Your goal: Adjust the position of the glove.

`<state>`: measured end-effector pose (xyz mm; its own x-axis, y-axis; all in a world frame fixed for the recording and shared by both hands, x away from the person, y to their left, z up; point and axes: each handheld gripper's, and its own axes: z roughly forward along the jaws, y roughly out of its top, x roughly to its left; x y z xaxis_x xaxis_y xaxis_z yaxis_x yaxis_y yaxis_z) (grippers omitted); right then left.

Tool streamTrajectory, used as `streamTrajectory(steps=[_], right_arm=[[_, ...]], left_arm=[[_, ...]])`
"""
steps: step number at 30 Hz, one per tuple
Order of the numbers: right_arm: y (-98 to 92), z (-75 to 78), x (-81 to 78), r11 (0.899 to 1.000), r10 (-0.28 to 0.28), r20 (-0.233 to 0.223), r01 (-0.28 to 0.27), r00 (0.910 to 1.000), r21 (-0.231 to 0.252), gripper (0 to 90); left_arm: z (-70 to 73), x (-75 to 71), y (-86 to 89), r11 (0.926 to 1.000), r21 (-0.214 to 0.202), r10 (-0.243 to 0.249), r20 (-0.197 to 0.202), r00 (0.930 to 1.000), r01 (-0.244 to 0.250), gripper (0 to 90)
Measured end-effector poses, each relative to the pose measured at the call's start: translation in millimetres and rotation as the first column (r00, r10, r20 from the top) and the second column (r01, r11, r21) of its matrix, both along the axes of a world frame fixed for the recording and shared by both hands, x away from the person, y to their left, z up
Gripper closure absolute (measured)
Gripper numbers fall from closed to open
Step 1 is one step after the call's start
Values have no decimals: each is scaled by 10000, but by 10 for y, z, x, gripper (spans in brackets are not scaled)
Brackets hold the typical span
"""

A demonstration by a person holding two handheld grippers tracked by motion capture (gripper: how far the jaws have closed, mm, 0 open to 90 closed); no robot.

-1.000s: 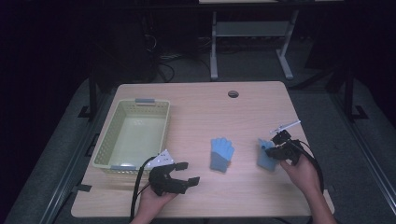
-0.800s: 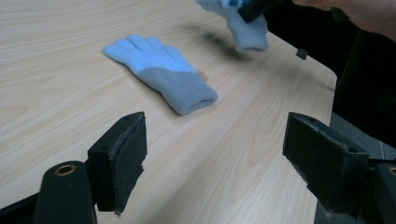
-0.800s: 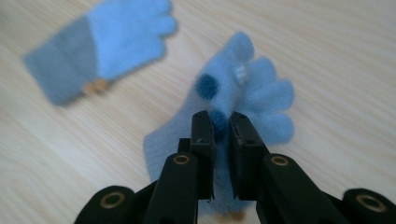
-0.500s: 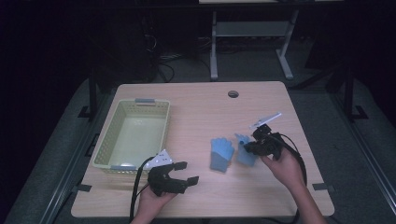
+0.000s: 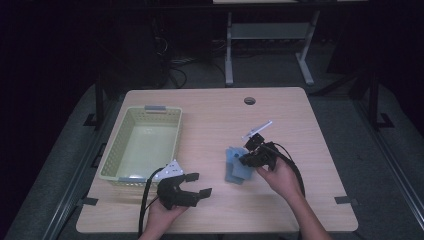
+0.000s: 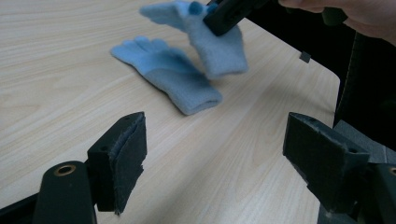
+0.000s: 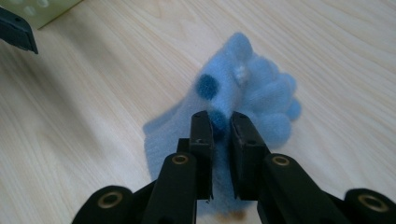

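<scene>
We've carried one blue glove (image 5: 246,169) in our right tongs (image 5: 248,159) over beside its mate (image 5: 232,156); left tongs (image 5: 196,184) gape wide, idle.

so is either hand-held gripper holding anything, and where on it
The right hand-held gripper is shut on a light blue glove, pinched near its finger end. The left hand-held gripper stands open and holds nothing.

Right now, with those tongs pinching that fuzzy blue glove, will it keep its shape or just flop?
Probably flop: the held glove droops from the right tongs. It looks light, lifted by a small pinch of fleece. Pushed, the other glove, lying flat, would likely bunch rather than slide.
</scene>
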<state>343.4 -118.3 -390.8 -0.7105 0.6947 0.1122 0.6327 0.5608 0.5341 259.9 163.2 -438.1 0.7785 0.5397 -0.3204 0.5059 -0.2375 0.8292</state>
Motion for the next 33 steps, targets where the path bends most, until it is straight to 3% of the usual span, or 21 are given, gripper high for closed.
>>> streamTrajectory(steps=[19,24,28,31,33], right_arm=[[241,-218,135,9987,-115,-450,93,9989,-502,783],[273,-286,158,9956,-262,-551,211,9981,-909,728],[236,-253,142,9985,-319,-354,302,9989,-457,667],[212,-218,90,9995,-270,-55,270,9996,-134,704],[216,-247,81,9998,-203,-152,201,9997,-93,736]], left_arm=[[-5,-3,-8,10000,8,-14,-48,10000,14,214],[-9,1,-9,10000,-47,-10,-132,9999,10,214],[-12,2,-7,10000,-87,8,-173,9999,-9,214],[-15,5,-14,9999,-118,4,-213,9998,-6,214],[-20,7,-21,9999,-102,12,-193,9998,-14,214]])
